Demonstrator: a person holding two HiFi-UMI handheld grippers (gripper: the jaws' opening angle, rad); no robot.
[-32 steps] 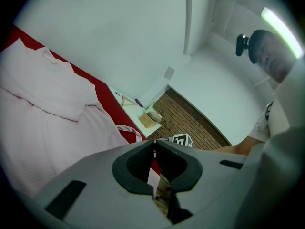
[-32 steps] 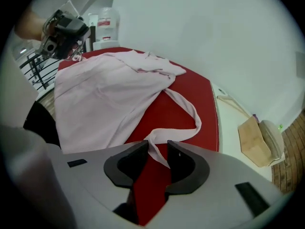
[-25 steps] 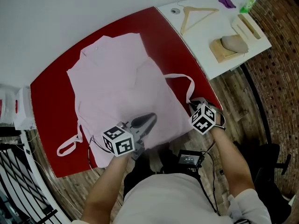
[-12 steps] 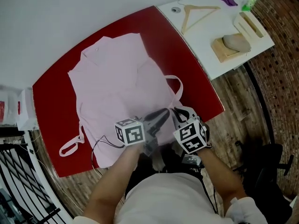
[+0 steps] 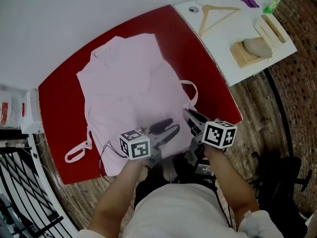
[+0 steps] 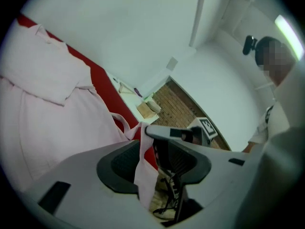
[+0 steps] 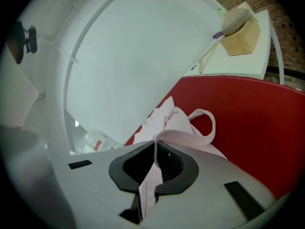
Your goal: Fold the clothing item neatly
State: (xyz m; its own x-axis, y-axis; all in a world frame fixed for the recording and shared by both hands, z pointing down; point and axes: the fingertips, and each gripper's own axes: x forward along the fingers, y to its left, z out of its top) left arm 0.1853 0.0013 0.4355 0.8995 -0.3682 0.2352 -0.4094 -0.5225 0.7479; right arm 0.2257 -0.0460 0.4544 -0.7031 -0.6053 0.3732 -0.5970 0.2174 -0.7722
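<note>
A pink garment (image 5: 129,93) lies spread on the red table (image 5: 59,103), collar end far from me. Its near hem is bunched between both grippers at the table's front edge. My right gripper (image 5: 190,115) (image 7: 155,151) is shut on a fold of the pink fabric (image 7: 167,116), beside a looped strap (image 7: 205,120). My left gripper (image 5: 167,128) (image 6: 152,149) has just been opening its jaws. A strip of the fabric (image 6: 143,175) hangs loose between its pads without being pressed. The right gripper's fingers (image 6: 164,131) hold that strip just ahead of the left jaws.
A second strap loop (image 5: 77,152) lies at the table's near left. A white side table (image 5: 233,38) at the right carries a wooden hanger (image 5: 215,14) and a wooden block (image 5: 250,51). A black metal rack (image 5: 20,192) stands at lower left over wooden flooring.
The right gripper has swung in from the table's right edge to the left gripper, rolling over with the hem in it. The left jaws, shut before, now stand apart.
</note>
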